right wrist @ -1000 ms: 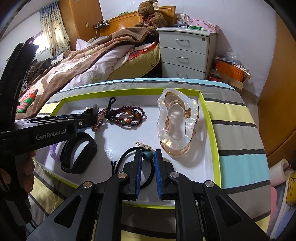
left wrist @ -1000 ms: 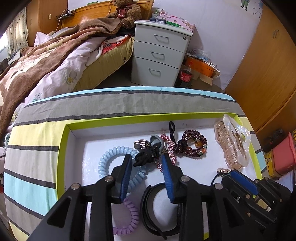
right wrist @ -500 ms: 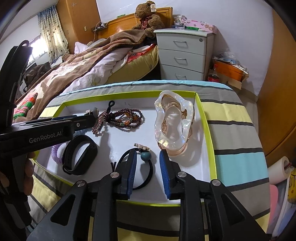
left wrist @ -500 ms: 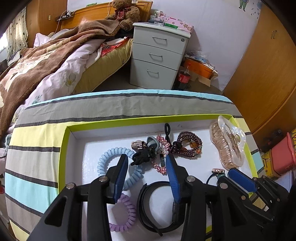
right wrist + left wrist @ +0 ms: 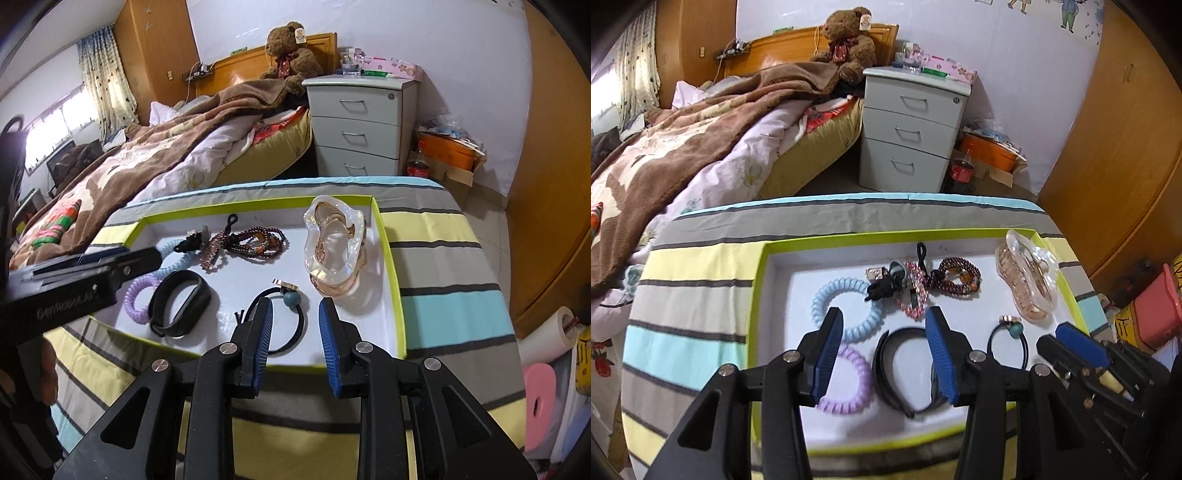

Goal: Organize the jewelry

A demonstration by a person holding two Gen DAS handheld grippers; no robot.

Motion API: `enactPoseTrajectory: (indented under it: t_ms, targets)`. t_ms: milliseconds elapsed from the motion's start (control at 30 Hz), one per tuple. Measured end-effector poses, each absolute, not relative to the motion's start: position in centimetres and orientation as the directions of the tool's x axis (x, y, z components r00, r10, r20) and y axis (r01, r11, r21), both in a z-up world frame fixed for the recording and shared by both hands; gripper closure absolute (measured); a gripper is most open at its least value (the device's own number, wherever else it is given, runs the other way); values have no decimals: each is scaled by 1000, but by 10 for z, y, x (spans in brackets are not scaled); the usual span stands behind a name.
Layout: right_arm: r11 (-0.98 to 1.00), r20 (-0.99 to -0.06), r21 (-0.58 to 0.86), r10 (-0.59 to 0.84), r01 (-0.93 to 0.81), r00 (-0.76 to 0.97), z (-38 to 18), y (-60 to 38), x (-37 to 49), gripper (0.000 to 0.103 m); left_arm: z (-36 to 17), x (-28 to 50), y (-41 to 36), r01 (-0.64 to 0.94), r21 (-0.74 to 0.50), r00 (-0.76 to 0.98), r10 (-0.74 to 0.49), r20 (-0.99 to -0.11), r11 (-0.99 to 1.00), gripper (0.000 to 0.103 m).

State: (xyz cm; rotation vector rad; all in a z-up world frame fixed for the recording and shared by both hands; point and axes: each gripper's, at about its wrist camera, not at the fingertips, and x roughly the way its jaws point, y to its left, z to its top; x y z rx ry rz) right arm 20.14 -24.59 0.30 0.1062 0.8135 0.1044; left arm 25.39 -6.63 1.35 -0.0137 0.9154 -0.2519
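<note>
Lime-green rimmed tray (image 5: 759, 280) sat on the striped desk (image 5: 701, 258), holding the jewelry. The left claw (image 5: 884, 332) had just been widening, empty, above the black band (image 5: 886, 369). The right claw (image 5: 295, 317), jaws apart and empty, hovered over the black hair tie (image 5: 295, 332) near the tray's near edge.

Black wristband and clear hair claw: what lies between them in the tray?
The black hair tie with its teal bead, lying flat; right wrist view shows it clearly.
</note>
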Motion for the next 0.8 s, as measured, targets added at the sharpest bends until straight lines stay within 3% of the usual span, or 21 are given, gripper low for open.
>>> enactPoseTrajectory:
  t_ms: [800]
  targets:
    - [992, -659, 126, 106, -30, 744, 25, -231, 112, 75, 28, 132, -52, 169, -10, 689, -125, -714, 986, 50]
